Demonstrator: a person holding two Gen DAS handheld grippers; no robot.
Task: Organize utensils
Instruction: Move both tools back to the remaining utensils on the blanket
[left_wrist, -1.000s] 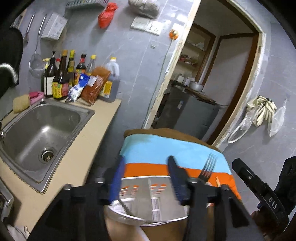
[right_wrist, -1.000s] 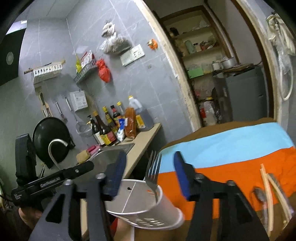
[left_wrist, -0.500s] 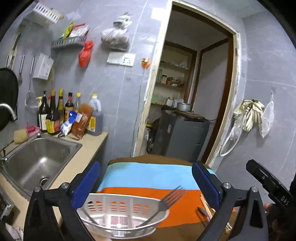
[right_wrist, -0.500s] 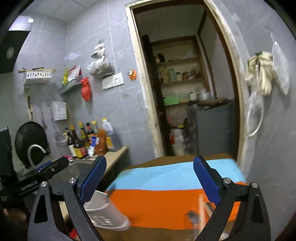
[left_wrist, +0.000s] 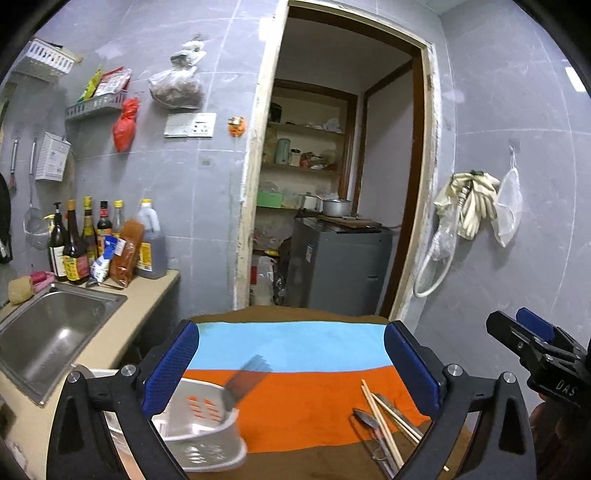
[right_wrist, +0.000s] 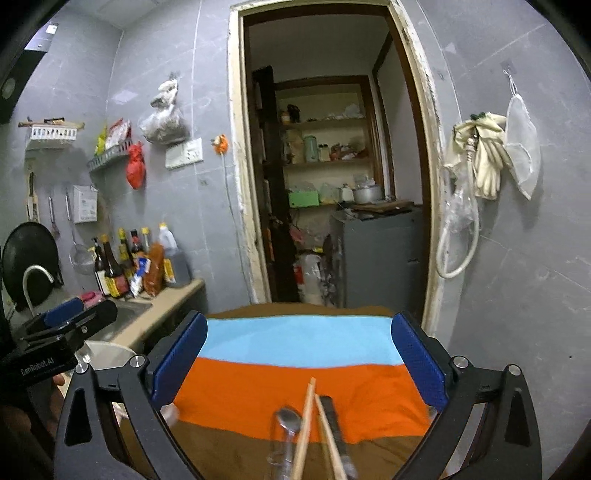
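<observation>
A white slotted utensil basket (left_wrist: 199, 428) sits at the lower left of the striped cloth (left_wrist: 295, 343), with a fork (left_wrist: 240, 384) leaning in it. Chopsticks (left_wrist: 384, 417) and a spoon (left_wrist: 365, 417) lie on the cloth's right side. My left gripper (left_wrist: 291, 369) is open, wide above the cloth, with nothing between its pads. My right gripper (right_wrist: 299, 356) has its jaws opening, also with nothing between them; the chopsticks (right_wrist: 310, 417), the spoon (right_wrist: 290, 421) and a dark-handled utensil (right_wrist: 332, 417) lie just below it. Each gripper shows at the edge of the other's view.
A steel sink (left_wrist: 51, 332) is set in the beige counter (left_wrist: 147, 295) on the left, with several sauce bottles (left_wrist: 92, 243) behind it. An open doorway (left_wrist: 332, 184) with a grey cabinet (left_wrist: 340, 266) lies straight ahead. Gloves (left_wrist: 472, 206) hang on the right wall.
Both grippers have opened wide and drawn back and up from the basket. The basket with the fork now sits lower left in the left wrist view; the right wrist view now looks over the chopsticks.
</observation>
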